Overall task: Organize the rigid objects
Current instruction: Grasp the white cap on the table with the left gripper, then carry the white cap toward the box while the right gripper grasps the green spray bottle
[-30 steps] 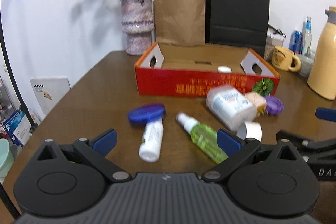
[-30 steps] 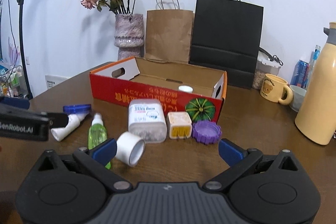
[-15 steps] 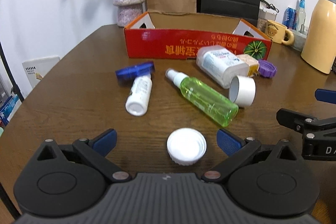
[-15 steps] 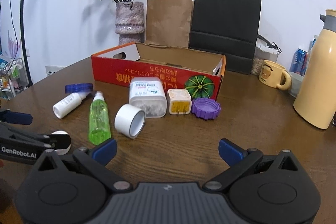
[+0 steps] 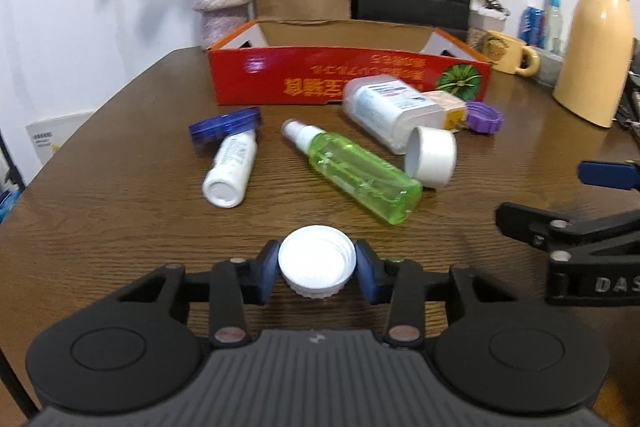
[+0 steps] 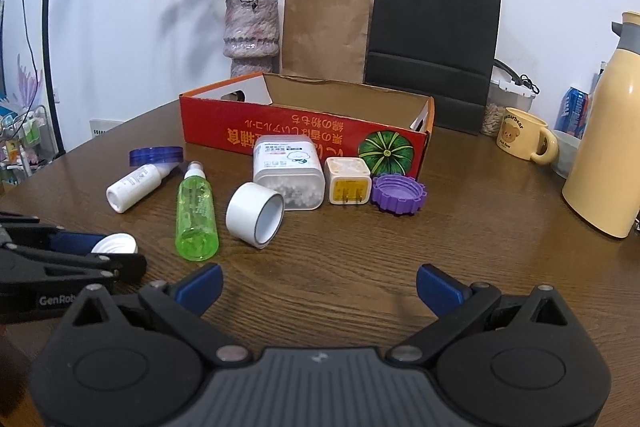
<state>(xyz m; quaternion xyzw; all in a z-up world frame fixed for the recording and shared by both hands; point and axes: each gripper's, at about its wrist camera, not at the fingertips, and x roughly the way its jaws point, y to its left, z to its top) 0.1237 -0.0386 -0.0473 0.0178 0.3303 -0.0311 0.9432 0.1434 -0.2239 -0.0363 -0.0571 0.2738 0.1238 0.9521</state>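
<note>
A white screw cap (image 5: pixel 317 263) lies open side up on the brown table (image 5: pixel 120 195), and my left gripper (image 5: pixel 317 261) is closing on it with both blue pads against its rim. Beyond it lie a green spray bottle (image 5: pixel 360 171), a small white bottle (image 5: pixel 232 169), a blue lid (image 5: pixel 224 125), a white jar (image 5: pixel 384 107), a white tape roll (image 5: pixel 432 157), a charger cube (image 6: pixel 347 181) and a purple cap (image 6: pixel 398 194). Behind them stands the red cardboard box (image 6: pixel 280 131). My right gripper (image 6: pixel 319 281) hangs open over bare table, nothing between its fingers.
At the back stand a vase of dried flowers (image 6: pixel 250 31), a brown paper bag (image 6: pixel 324 31) and a black paper bag (image 6: pixel 434 43). On the right are a cream thermos (image 6: pixel 604 163), a yellow mug (image 6: pixel 520 139) and drink cans (image 6: pixel 572 109).
My left gripper sank toward the table, the white cap came into view between its fingers, and the jaws closed from wide open onto the cap. The right gripper stayed put.
</note>
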